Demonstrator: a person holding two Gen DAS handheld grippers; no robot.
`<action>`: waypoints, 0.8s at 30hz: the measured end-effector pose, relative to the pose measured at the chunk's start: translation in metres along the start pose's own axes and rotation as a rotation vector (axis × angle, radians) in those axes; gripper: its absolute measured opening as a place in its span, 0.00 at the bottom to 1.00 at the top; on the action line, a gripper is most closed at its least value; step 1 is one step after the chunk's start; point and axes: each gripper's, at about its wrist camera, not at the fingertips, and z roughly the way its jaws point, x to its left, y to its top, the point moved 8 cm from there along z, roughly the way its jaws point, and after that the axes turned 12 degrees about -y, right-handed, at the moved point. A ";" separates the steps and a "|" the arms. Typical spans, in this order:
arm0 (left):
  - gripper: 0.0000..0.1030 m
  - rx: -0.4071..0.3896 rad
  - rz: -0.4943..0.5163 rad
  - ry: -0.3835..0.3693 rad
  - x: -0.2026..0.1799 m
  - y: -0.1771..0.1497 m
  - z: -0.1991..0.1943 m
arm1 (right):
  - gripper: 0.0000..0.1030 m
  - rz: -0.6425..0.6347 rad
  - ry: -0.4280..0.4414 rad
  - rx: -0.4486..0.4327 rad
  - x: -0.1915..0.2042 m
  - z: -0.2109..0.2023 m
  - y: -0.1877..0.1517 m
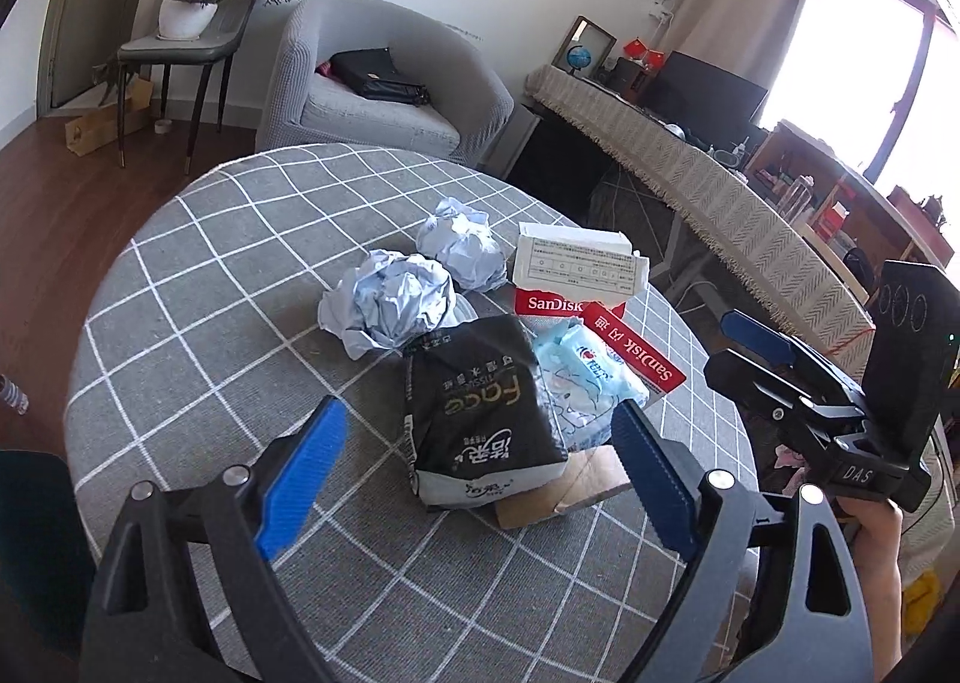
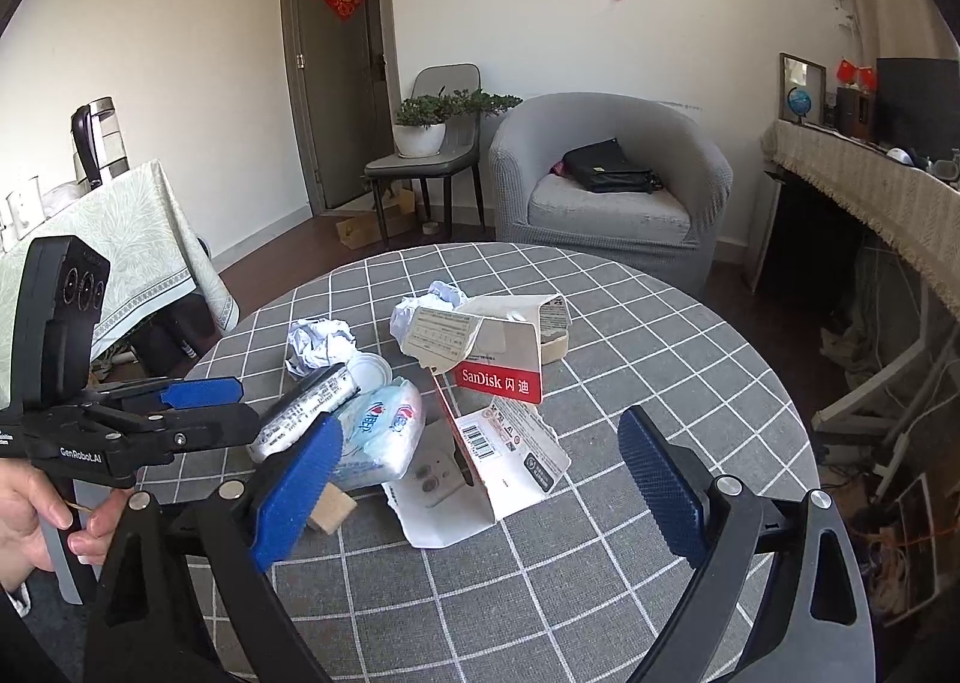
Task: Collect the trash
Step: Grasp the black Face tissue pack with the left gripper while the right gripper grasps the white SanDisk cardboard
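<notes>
A round tabletop (image 1: 198, 287) under a grey checked cloth is standing in a living room, with a grey armchair (image 2: 612, 185) and a potted plant (image 2: 420, 125) on a chair beyond its far edge. The trash is lying heaped near the tabletop's middle: two crumpled paper balls (image 1: 390, 305), a black tissue pack (image 1: 480, 413), a pale blue wipes pack (image 2: 378, 431) and a torn red SanDisk package (image 2: 501, 377). The left tool (image 1: 474, 455) and right tool (image 2: 474, 479) are both gaping wide, gripping nothing.
</notes>
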 end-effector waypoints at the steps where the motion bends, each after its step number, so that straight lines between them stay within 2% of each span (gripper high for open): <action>1: 0.88 0.007 -0.010 -0.004 0.001 0.001 0.004 | 0.90 0.002 0.007 0.004 -0.001 0.003 0.002; 5: 0.84 0.062 -0.062 -0.018 0.007 -0.002 0.018 | 0.77 0.008 0.013 0.033 -0.007 0.017 0.007; 8: 0.82 0.070 -0.052 -0.015 0.007 0.000 0.019 | 0.71 0.022 -0.003 0.050 -0.017 0.027 0.011; 11: 0.77 0.077 -0.055 -0.015 0.009 0.002 0.022 | 0.61 0.037 0.005 0.068 -0.022 0.038 0.016; 15: 0.73 0.093 -0.017 -0.019 0.006 0.003 0.030 | 0.47 -0.003 -0.002 0.114 -0.023 0.057 0.013; 24: 0.62 0.130 0.018 -0.049 0.005 0.008 0.041 | 0.43 -0.057 0.057 0.120 -0.005 0.079 0.024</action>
